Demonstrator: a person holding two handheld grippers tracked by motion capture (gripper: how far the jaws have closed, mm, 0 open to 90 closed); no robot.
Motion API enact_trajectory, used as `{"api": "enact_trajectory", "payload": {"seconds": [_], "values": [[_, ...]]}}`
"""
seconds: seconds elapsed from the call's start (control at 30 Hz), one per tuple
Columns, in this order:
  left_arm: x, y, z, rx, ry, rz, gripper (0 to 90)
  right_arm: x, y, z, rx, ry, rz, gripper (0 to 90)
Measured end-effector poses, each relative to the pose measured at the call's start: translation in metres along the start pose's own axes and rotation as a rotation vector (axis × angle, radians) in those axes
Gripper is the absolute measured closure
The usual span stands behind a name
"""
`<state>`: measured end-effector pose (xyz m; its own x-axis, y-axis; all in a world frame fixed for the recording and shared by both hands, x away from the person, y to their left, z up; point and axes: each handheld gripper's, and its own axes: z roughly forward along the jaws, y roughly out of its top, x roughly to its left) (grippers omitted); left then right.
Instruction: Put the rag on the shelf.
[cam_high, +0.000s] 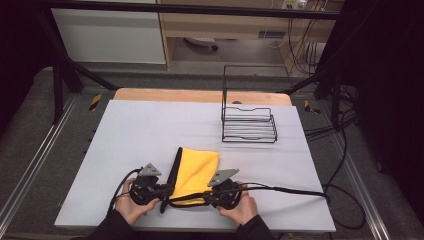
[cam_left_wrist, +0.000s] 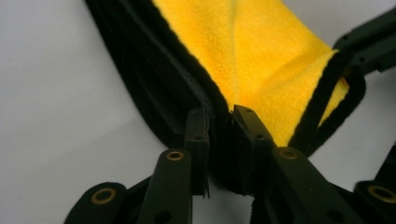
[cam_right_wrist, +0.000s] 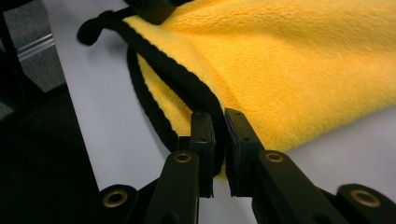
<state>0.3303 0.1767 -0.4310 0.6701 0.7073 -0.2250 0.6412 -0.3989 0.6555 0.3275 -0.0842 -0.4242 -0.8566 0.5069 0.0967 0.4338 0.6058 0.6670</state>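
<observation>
Folded yellow microfibre cloth with black edging (cam_high: 195, 172) lies on bench (cam_high: 150, 135), near edge, long axis running away from you. Left gripper (cam_high: 167, 190) clamps near-left corner, right gripper (cam_high: 206, 196) clamps near-right corner. Both hands equally near; lift together.

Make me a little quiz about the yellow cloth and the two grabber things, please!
1. True or false: the yellow cloth lies inside the wire rack.
2. What colour is the trim along the cloth's edge?
3. Which grips the cloth? A) the left gripper alone B) the right gripper alone C) both

Key:
1. False: the cloth lies on the white table, nearer the person than the rack, and apart from it.
2. Black.
3. C: each gripper's jaws are shut on the black edge at a near corner of the cloth.
</observation>
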Motion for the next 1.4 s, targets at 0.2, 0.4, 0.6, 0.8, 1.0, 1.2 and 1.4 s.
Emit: {"api": "enact_trajectory", "payload": {"seconds": [0.2, 0.4, 0.6, 0.8, 1.0, 1.2, 1.4], "values": [[-0.008, -0.002, 0.005, -0.009, 0.039, 0.065, 68.5, -0.009, -0.010, -0.002, 0.013, 0.017, -0.047, 77.8], [0.003, 0.005, -0.009, -0.056, 0.029, 0.060, 52.7, -0.014, -0.011, -0.017, -0.082, 0.029, 0.008, 60.3], [0.022, 0.025, -0.017, -0.085, 0.026, 0.088, 31.8, -0.038, -0.011, -0.036, -0.178, -0.055, 0.102, 35.1], [0.044, 0.049, -0.004, -0.086, 0.043, 0.074, 18.7, -0.059, -0.011, -0.038, -0.208, -0.122, 0.168, 18.0], [0.058, 0.071, 0.016, -0.087, 0.142, 0.068, 17.9, -0.076, -0.020, -0.036, -0.213, -0.124, 0.233, 9.4], [0.068, 0.085, 0.036, -0.099, 0.166, 0.031, 22.9, -0.079, -0.025, -0.033, -0.193, -0.137, 0.228, 6.5], [0.076, 0.087, 0.050, -0.054, 0.154, -0.003, 34.5, -0.077, -0.027, -0.031, -0.183, -0.132, 0.227, 6.8]]}}
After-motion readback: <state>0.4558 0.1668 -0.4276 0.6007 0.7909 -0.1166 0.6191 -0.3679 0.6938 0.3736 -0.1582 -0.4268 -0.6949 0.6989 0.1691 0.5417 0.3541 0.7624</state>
